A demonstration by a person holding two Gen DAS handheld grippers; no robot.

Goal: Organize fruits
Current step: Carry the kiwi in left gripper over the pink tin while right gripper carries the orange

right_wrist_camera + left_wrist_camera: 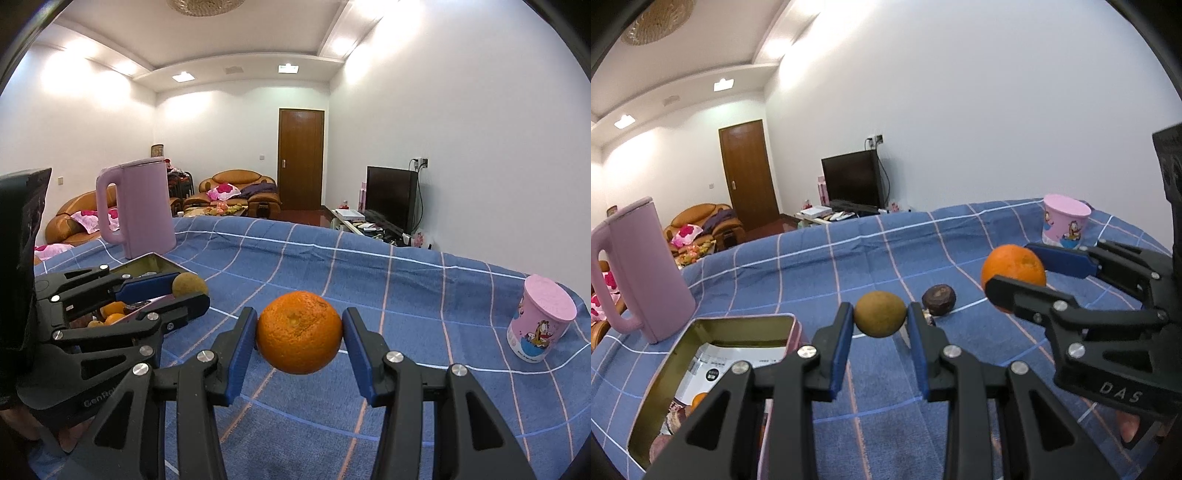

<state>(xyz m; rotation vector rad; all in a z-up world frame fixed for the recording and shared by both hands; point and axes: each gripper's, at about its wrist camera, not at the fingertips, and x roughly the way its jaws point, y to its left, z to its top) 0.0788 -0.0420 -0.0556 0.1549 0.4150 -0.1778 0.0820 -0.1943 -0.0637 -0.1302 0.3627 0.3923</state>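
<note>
Gripping a brown-green fruit [880, 314] just right of the open tin [701, 373] at the table's [960, 236] near-left edge, the left gripper [880, 325] sits nearer it than the right gripper [299, 332], probably farther right, clenched on the orange [299, 331].

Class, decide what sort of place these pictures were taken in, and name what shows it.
Most likely a home living room: tan leather sofas with pink cushions, a black flat television on a low stand, and a brown wooden door.
</note>
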